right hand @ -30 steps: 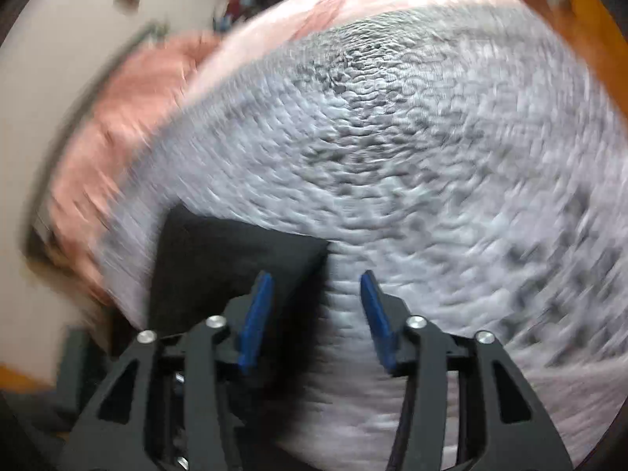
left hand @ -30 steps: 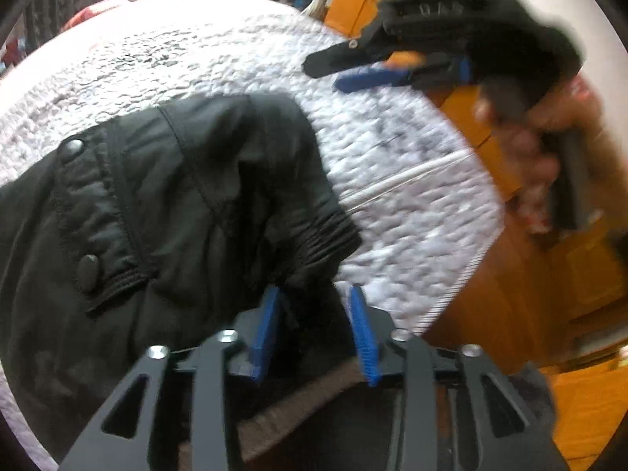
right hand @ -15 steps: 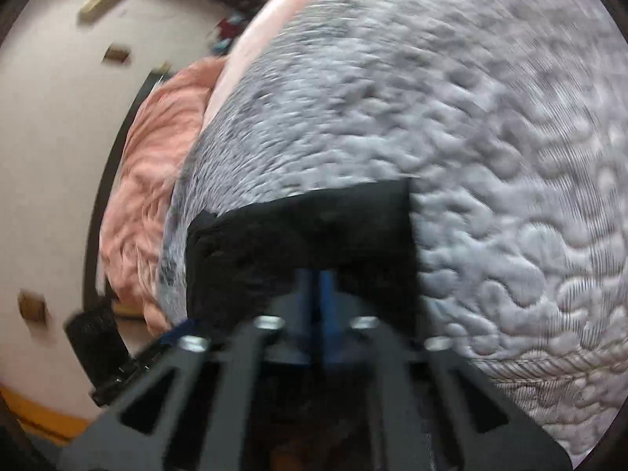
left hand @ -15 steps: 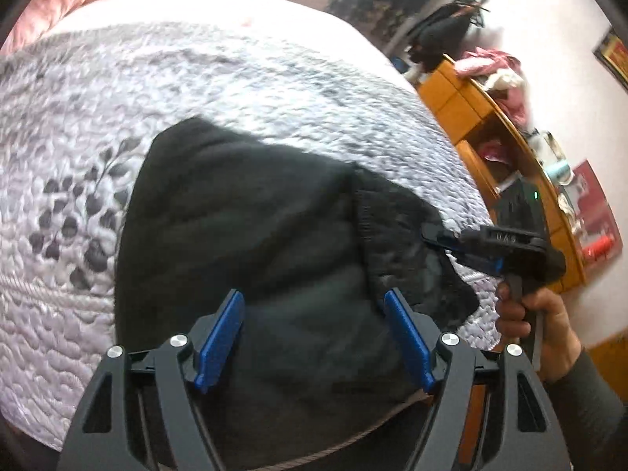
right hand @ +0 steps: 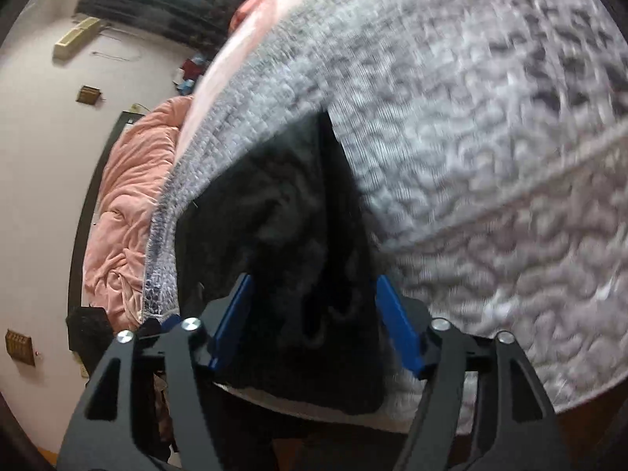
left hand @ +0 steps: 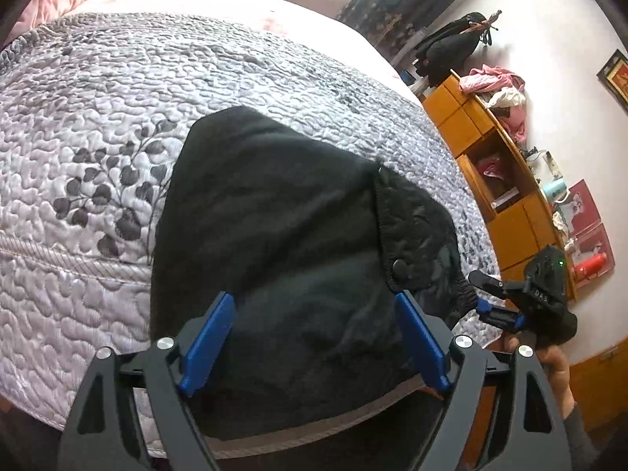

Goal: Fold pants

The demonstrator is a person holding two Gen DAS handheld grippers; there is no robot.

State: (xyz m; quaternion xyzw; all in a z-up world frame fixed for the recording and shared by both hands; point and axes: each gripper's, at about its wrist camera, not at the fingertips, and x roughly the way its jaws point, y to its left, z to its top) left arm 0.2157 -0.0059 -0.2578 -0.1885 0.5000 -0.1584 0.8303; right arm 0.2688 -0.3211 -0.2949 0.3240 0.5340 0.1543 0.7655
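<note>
Left wrist view: black pants (left hand: 274, 243) lie folded in a bundle on the grey quilted bedspread (left hand: 117, 117), near its front edge.

The left gripper (left hand: 314, 337) hovers over the near part of the pants with its blue pads spread wide, holding nothing. The right gripper (left hand: 486, 294) sits just beside the bundle's right edge, by the elastic cuff; from its own blurred view its fingers (right hand: 396, 325) stand apart, astride the dark cloth (right hand: 298, 235) without pinching it. An orange wooden cabinet (left hand: 506, 212) stands beyond the bed on the right.
</note>
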